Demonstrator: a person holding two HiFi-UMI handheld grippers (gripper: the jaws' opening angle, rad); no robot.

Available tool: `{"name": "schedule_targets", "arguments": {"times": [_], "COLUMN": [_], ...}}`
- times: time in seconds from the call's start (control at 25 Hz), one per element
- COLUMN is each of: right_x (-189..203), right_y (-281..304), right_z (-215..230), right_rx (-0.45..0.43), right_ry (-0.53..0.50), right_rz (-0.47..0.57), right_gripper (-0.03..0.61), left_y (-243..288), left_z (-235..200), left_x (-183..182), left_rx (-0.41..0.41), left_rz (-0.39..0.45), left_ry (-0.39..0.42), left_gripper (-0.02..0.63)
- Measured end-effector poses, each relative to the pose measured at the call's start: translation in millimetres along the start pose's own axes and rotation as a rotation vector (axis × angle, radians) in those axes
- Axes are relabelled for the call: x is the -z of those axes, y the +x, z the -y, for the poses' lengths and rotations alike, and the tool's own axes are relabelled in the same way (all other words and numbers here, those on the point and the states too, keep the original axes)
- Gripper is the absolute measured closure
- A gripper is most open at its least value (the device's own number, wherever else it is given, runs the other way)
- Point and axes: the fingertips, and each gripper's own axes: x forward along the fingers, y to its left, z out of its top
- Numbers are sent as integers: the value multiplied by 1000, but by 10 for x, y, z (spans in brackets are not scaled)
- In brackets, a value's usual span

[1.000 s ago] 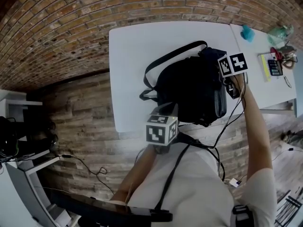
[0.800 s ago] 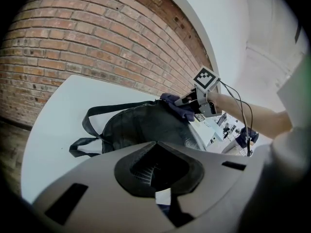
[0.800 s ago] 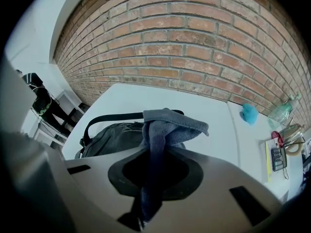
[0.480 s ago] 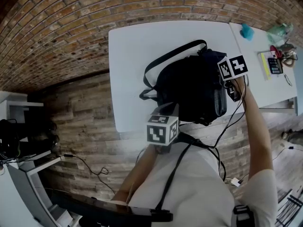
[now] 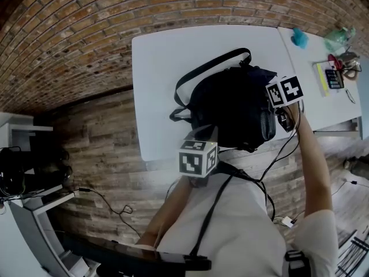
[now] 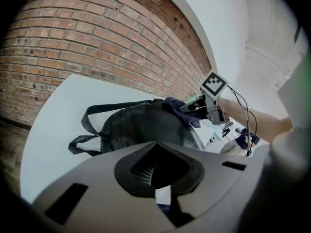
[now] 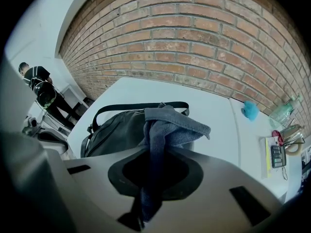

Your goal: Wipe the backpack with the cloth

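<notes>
A black backpack [image 5: 230, 105] lies on the white table [image 5: 167, 62], its straps pointing to the far left. My right gripper [image 5: 279, 100] is at the bag's right side, shut on a dark blue cloth [image 7: 167, 123] that drapes forward over the top of the backpack [image 7: 116, 127]. The left gripper view shows the cloth [image 6: 182, 111] pressed on the bag's far upper corner [image 6: 141, 127]. My left gripper [image 5: 197, 157] hangs off the table's near edge, close to my chest, apart from the bag. Its jaws look shut with nothing in them.
A second white table [image 5: 323, 105] adjoins at the right, with a teal object [image 5: 300, 38], a calculator [image 5: 334, 79], a clear bottle [image 5: 340, 38] and small items. A brick wall runs behind. A person in dark clothes [image 7: 41, 89] stands far left.
My right gripper has slid a little toward the near edge along the backpack's right side, taking the cloth with it. The left gripper has stayed put.
</notes>
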Motion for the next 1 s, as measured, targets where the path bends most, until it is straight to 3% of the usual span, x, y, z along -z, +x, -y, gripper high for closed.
{"name": "schedule_targets", "arguments": {"times": [1.0], "right_x": [473], "right_y": [-277], "right_z": [-340], "right_rx": [-62], "right_ry": [-9], "right_rz": [-6], "right_gripper": [540], "left_y": [35], "left_z": [30], "left_x": [0], "left_rx": [15], "left_rz": [-4], "left_ry": [7], "left_gripper": [611]}}
